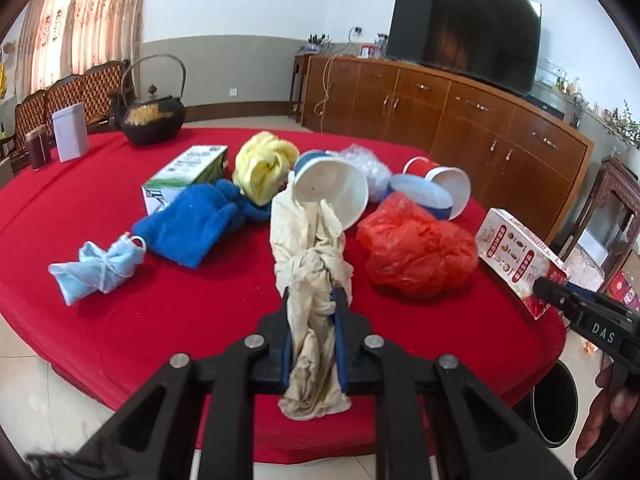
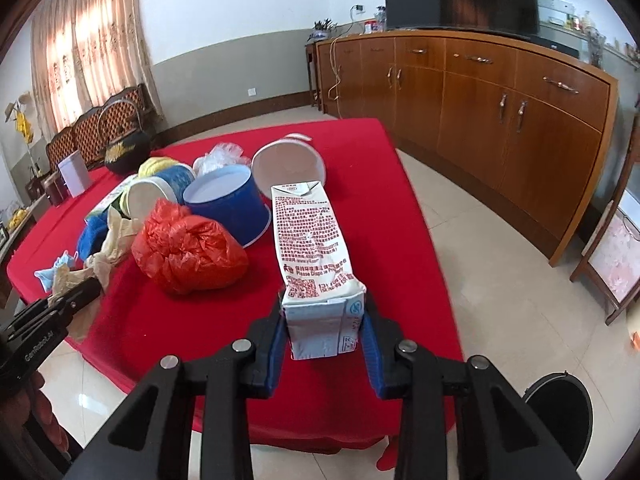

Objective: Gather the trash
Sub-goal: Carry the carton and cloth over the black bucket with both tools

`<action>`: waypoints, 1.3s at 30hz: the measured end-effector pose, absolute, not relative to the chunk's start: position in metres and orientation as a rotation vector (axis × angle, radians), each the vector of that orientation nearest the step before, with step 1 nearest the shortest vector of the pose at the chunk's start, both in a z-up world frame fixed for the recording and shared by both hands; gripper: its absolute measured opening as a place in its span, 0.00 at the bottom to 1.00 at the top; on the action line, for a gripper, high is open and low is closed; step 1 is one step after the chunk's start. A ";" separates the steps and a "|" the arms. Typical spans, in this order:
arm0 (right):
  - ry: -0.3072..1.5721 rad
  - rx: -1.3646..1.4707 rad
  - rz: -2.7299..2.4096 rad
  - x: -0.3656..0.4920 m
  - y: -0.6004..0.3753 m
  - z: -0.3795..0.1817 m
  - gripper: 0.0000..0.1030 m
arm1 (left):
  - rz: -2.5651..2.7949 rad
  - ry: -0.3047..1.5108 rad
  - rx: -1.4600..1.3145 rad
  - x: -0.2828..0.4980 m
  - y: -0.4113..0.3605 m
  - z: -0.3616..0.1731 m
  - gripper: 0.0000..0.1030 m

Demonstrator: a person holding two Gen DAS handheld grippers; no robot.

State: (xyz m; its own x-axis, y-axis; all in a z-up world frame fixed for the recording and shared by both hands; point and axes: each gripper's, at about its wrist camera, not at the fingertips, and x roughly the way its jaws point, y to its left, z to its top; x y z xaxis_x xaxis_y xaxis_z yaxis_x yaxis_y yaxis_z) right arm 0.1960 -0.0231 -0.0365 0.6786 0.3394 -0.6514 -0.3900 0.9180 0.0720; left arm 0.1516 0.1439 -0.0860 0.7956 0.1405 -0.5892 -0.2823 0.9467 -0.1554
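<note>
Both grippers clamped on trash over red tablecloth (image 1: 100, 320)

Left gripper (image 1: 312, 308) pinching a crumpled, stained cream rag (image 1: 308, 240); right gripper (image 2: 324, 320) squeezing a dented white milk carton (image 2: 312, 236) with red print.

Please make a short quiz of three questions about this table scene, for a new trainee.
1. True or false: the left gripper is closed on the beige cloth.
2. What does the right gripper hold? A) red bag B) carton C) blue cup
3. Which thing lies directly left of the carton in the right wrist view?

Key: 1. True. 2. B. 3. The red bag.
</note>
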 end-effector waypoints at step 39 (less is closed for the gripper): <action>0.633 0.090 -0.100 0.055 -0.311 -0.004 0.34 | -0.362 0.589 -0.010 0.142 -0.114 -0.043 0.17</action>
State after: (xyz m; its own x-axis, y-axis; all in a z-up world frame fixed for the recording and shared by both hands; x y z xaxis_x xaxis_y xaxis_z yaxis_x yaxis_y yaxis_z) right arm 0.0551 -0.3112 -0.0037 0.8014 -0.0657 -0.5945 0.1211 0.9912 0.0536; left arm 0.1422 -0.1136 -0.0427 0.7706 -0.3364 -0.5414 0.3307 0.9371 -0.1116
